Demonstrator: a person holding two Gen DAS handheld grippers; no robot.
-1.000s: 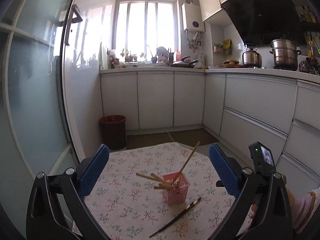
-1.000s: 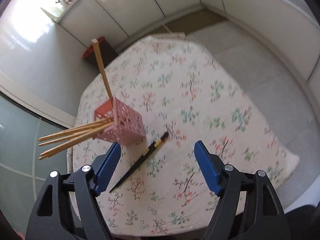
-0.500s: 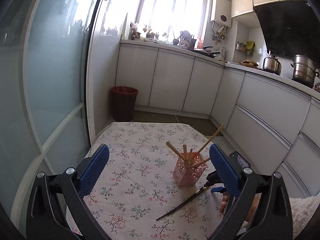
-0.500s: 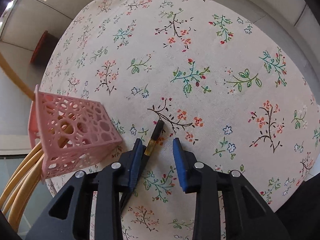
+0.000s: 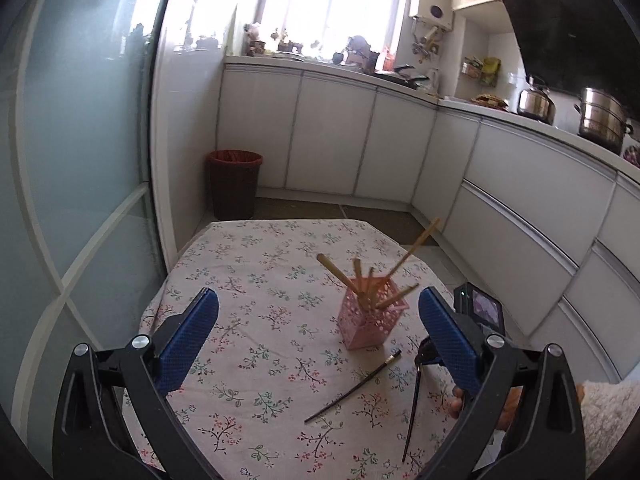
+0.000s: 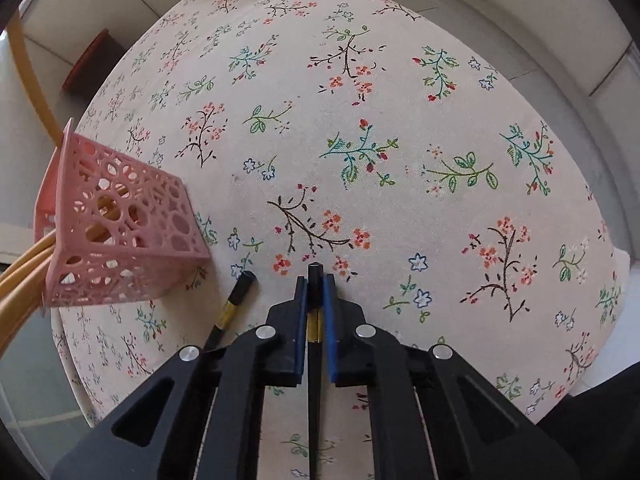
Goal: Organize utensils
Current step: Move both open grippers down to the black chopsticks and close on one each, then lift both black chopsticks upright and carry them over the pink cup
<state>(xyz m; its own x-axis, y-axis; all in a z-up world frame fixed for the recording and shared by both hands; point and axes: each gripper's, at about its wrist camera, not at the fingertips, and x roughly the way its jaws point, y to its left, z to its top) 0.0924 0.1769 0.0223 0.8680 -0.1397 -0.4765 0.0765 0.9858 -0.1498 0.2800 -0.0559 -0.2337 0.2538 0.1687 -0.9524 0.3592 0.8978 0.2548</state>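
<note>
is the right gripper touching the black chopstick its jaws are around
Touching: the right wrist view shows the right gripper pads pressed against both sides of the black chopstick.

No readable text, brand or number anywhere. Small screen by the cabinets is too blurry to read. Shelf packets too small, no legible labels.

surface: table under a floral cloth | on it: 1 pink basket standing upright toward the right side, wooden chopsticks leaning out of it | 1 black chopstick lying flat on the cloth just in front of the basket
</note>
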